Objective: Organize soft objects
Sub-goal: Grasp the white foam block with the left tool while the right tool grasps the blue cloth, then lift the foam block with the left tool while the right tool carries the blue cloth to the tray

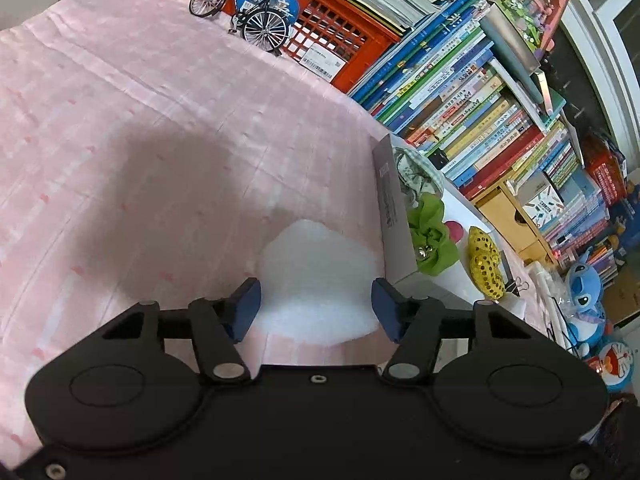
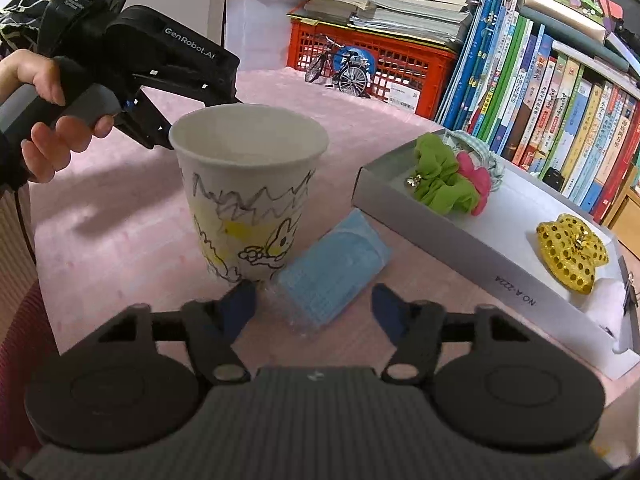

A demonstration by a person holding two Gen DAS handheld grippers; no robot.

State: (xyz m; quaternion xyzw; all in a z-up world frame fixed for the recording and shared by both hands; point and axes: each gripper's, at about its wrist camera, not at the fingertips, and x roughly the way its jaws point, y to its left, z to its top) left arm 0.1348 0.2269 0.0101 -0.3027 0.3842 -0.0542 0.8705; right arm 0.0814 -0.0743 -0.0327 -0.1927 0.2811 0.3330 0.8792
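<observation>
Pink cloth covered the work surface; a red crate, a model bicycle and rows of books stood along the far and right sides.

A grey box lay on the right. It already held a green scrunchie, a pink one, a checked one at its far end and a gold sequin piece nearer. Judged: four soft items sorted.

Still out on the cloth: a white foam pad just left of the box, and a wrapped blue mask beside a paper cup.

Left gripper: jaws apart, straddling the pad; pad contact could not be confirmed. Right gripper: jaws apart around the near end of the mask, not touching it. A hand held the left gripper, seen behind the cup from the right wrist.

Judged: task well along; pad and mask remained to be grasped and boxed.
</observation>
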